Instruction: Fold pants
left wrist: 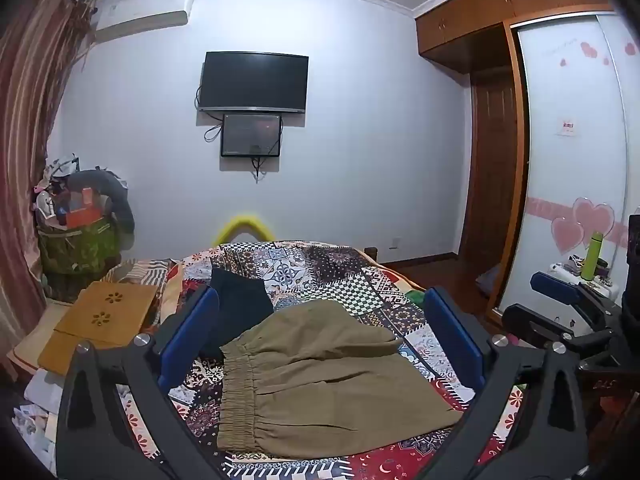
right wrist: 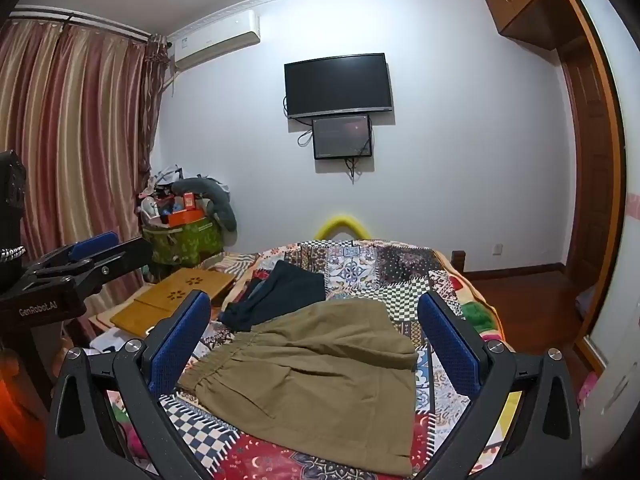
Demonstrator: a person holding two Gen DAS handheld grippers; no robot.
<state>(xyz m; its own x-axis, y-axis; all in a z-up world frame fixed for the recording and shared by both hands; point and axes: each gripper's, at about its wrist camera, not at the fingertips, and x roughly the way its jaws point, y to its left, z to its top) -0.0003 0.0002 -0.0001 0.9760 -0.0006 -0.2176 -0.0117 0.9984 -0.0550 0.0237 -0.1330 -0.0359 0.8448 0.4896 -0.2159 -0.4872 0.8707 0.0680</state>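
The pants (left wrist: 320, 380) lie folded on the bed (left wrist: 360, 280), waistband left, long axis running left-right. Both grippers, left (left wrist: 320, 344) and right (right wrist: 316, 344), hover wide open, empty.

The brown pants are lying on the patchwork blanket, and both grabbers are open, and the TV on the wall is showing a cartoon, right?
Almost. The TV is off; its screen is plain black in the right wrist view. The rest holds: the brown pants lie on the patchwork blanket, and the left gripper and right gripper are both open.
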